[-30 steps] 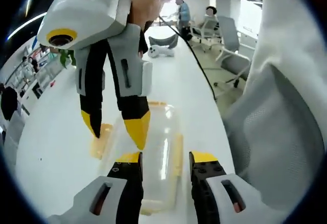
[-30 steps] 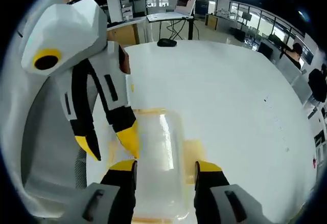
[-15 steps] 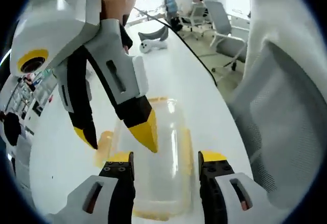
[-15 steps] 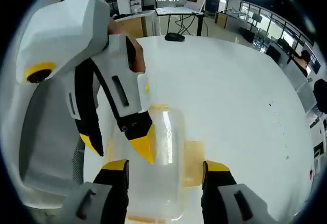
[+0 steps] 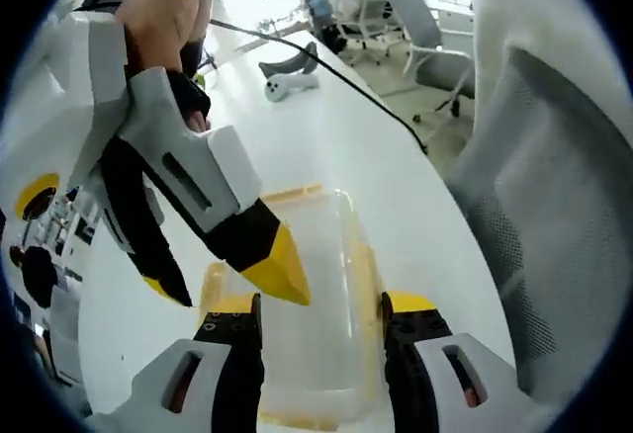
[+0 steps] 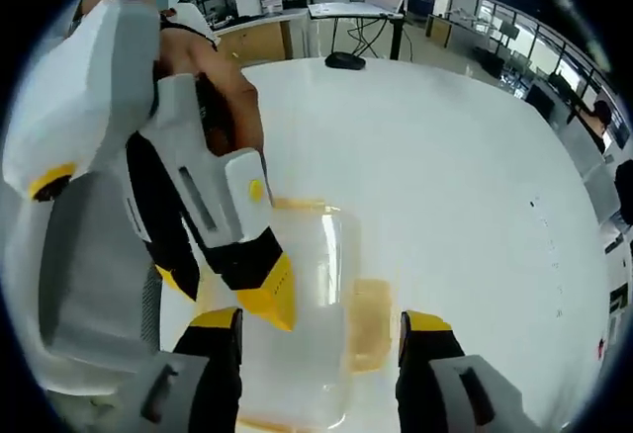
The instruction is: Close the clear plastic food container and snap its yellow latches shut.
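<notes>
White table [image 6: 445, 176] in an open office, with the clear container [image 5: 312, 324] near its edge by a mesh chair [image 5: 554, 206]. Its near end is cut off and the yellow latches [image 6: 368, 324] look blurry. Left gripper [image 5: 321, 306] and right gripper [image 6: 321, 319] both spread open, hovering over the lid from opposite ends.

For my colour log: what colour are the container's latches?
Yellow, translucent; the latch beside the clear container shows best in the right gripper view.
</notes>
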`<move>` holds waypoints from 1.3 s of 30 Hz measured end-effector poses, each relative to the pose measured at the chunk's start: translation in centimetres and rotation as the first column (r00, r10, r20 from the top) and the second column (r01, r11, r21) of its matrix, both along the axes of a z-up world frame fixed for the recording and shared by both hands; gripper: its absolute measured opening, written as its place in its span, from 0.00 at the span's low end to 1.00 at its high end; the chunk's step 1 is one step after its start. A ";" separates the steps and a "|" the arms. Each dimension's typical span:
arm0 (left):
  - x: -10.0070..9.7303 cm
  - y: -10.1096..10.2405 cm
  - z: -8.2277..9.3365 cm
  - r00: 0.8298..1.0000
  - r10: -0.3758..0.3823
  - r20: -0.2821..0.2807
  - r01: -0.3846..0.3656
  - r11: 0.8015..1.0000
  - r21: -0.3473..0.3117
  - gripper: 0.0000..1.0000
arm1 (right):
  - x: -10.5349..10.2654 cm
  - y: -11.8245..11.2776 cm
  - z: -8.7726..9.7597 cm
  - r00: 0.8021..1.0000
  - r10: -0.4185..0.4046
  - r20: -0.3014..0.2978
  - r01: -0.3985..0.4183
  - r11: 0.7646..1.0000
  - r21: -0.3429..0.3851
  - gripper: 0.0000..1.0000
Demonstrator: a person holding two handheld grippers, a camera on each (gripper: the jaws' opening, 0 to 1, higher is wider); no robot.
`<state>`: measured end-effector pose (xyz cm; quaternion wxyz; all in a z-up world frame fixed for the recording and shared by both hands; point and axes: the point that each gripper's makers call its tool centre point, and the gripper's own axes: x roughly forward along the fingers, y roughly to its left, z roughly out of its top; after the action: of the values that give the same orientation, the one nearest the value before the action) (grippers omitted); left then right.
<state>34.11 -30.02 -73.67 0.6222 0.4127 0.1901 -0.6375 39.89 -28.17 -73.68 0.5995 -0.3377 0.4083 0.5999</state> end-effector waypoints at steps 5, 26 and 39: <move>0.2 -0.1 0.1 1.000 0.012 -0.006 -0.011 1.000 0.016 0.46 | -0.4 0.0 -0.2 0.998 0.000 -0.064 -0.001 1.000 -0.012 0.54; 0.4 -0.1 -0.1 1.000 0.026 0.008 -0.026 0.998 0.056 0.44 | -0.9 -0.1 -0.6 0.989 -0.038 -0.142 0.026 0.996 -0.083 0.48; 0.6 -0.3 -0.2 0.999 0.049 -0.010 -0.048 0.995 0.085 0.40 | -1.0 -0.2 -0.7 0.991 -0.035 -0.127 0.018 0.992 -0.129 0.46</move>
<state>34.71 -30.30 -73.92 0.6181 0.4301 0.2307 -0.6162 38.84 -28.37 -74.34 0.5571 -0.3305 0.4879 0.5851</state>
